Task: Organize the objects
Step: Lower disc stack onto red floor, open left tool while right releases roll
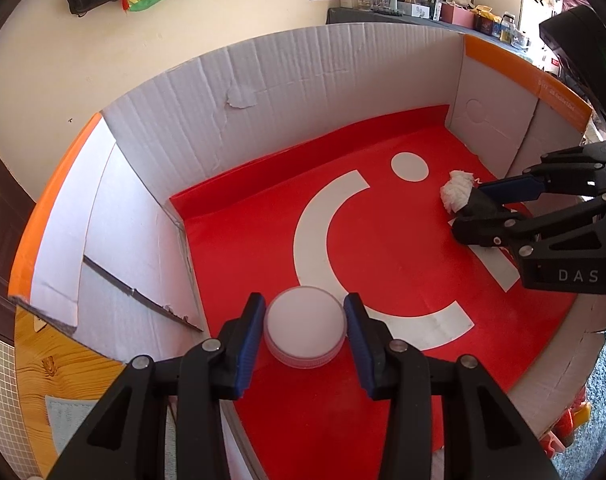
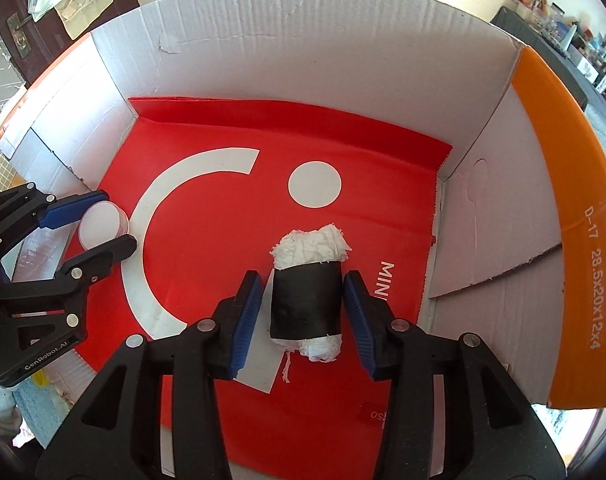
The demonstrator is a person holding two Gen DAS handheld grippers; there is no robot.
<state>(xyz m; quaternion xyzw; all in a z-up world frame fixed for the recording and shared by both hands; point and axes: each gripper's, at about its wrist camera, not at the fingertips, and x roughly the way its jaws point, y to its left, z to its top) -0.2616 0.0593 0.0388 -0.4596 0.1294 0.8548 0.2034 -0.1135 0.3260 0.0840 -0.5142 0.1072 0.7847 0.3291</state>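
A round white lidded jar point(image 1: 305, 325) rests on the red floor of a cardboard box point(image 1: 303, 92), between the fingers of my left gripper point(image 1: 305, 332). The jaws stand open with small gaps to the jar. In the right wrist view the jar point(image 2: 101, 227) and left gripper point(image 2: 103, 224) show at the left. A black roll stuffed with white tissue point(image 2: 306, 296) lies on the red floor between the fingers of my right gripper point(image 2: 306, 312), whose jaws stand open beside it. The roll point(image 1: 461, 194) and right gripper point(image 1: 479, 208) show at the right in the left wrist view.
The box has white corrugated walls point(image 2: 303, 40) and orange flaps point(image 2: 559, 240). Its red liner point(image 2: 223, 220) bears white shapes. A wooden surface point(image 1: 63, 364) lies left of the box. A cluttered shelf point(image 1: 415, 0) stands behind.
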